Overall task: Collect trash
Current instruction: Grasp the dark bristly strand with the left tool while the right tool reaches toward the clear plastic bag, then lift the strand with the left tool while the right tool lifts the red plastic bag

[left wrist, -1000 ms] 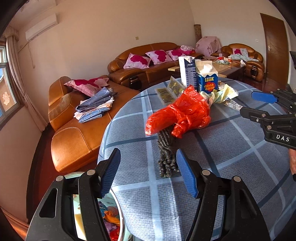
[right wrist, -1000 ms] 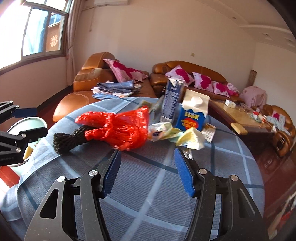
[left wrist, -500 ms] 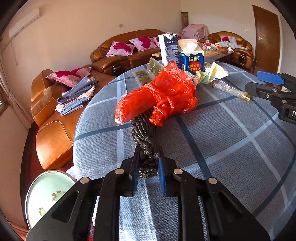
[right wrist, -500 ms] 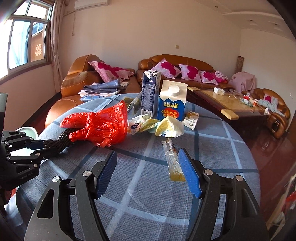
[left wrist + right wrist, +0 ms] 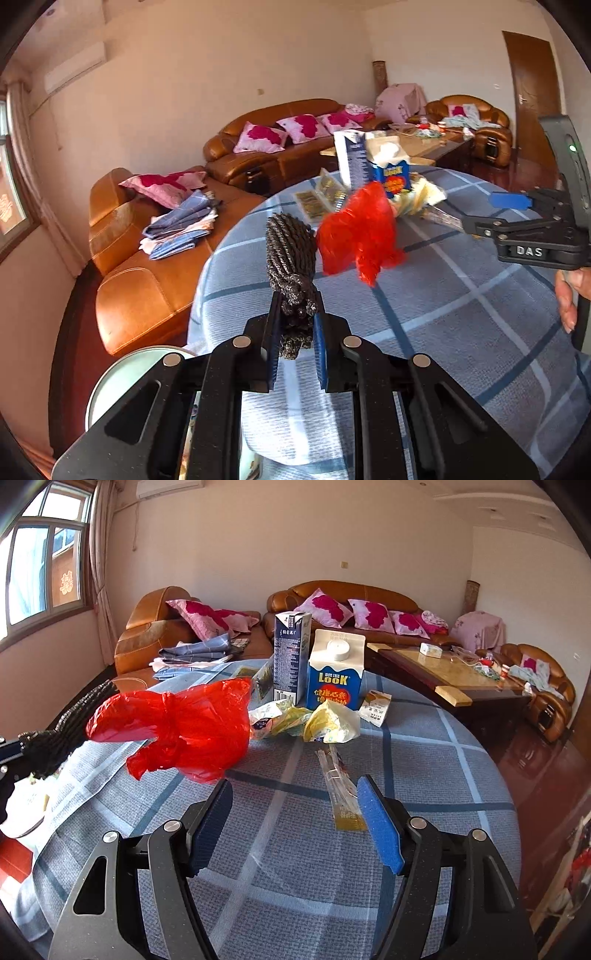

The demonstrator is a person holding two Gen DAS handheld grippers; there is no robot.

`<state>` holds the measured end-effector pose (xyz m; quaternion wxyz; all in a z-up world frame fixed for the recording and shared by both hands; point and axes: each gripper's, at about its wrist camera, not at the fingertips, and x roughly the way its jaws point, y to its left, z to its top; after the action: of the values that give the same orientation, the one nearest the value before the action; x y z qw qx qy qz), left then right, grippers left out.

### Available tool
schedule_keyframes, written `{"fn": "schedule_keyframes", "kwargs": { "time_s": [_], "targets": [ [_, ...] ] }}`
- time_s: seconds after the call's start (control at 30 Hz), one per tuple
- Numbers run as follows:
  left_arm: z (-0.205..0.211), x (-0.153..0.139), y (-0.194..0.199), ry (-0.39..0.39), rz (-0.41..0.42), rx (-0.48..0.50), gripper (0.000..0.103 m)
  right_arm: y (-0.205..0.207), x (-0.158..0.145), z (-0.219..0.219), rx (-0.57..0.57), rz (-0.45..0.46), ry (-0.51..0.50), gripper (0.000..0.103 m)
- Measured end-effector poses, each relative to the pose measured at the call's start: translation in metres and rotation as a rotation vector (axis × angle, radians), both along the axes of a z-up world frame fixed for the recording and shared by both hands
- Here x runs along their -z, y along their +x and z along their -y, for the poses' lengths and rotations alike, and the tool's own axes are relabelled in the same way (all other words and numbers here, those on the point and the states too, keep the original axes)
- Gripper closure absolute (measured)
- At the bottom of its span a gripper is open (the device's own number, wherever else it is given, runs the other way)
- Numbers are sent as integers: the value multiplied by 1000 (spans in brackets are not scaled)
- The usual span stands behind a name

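1. Left wrist view: the left gripper is clamped on the dark rope bundle, lifting it clear of the table, likely bound for the bin at 8 o'clock. The red bag lies at 1 o'clock.
2. Right wrist view: the right gripper is empty, jaws apart, aimed at the clear wrapper at 12 o'clock, probably next. Cartons stand beyond.

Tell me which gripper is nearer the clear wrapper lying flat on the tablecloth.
Right. The right gripper hangs open just over the clear wrapper, its near end beside the right-side pad. The left gripper is off at the table's far side, shut on the dark rope bundle.
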<state>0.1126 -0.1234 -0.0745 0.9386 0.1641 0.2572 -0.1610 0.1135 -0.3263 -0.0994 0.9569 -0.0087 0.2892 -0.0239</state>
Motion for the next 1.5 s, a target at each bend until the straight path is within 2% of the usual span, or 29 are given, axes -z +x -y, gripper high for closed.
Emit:
{"fn": "schedule_keyframes", "kwargs": {
  "time_s": [0.07, 0.23, 0.53, 0.73, 0.8, 0.83, 0.87, 0.9, 0.97, 1.03, 1.27, 1.5],
  "targets": [
    [-8, 0, 5, -8, 6, -40, 88, 3, 0, 1, 5, -9, 8, 34],
    [-19, 6, 17, -16, -14, -70, 88, 19, -3, -8, -8, -35, 43, 34],
    [-30, 17, 29, -7, 0, -130, 88, 64, -8, -61, -67, -69, 60, 34],
    [-27, 28, 35, -6, -18, -129, 88, 106, 10, -82, -26, -166, 39, 35],
    [-28, 28, 34, -14, -22, -121, 88, 115, 21, -81, -13, -212, 54, 42],
    [-28, 28, 33, -19, -24, -117, 88, 121, 28, -79, -16, -245, 74, 51],
    [-29, 27, 32, -24, -25, -114, 88, 124, 35, -77, -27, -280, 105, 65],
    [-30, 26, 31, -28, -24, -112, 88, 127, 40, -75, -47, -308, 136, 72],
    [-33, 22, 28, -38, -22, -111, 88, 123, 37, -72, -51, -292, 155, 91],
    [-35, 19, 25, -43, -17, -111, 88, 116, 33, -73, -74, -277, 159, 94],
    [-46, 3, 4, -46, 19, -135, 88, 80, 5, -88, -126, -145, 112, 96],
    [-68, -4, -9, -24, 47, -201, 88, 53, -22, -105, -223, -43, 150, 96]
  ]
}}
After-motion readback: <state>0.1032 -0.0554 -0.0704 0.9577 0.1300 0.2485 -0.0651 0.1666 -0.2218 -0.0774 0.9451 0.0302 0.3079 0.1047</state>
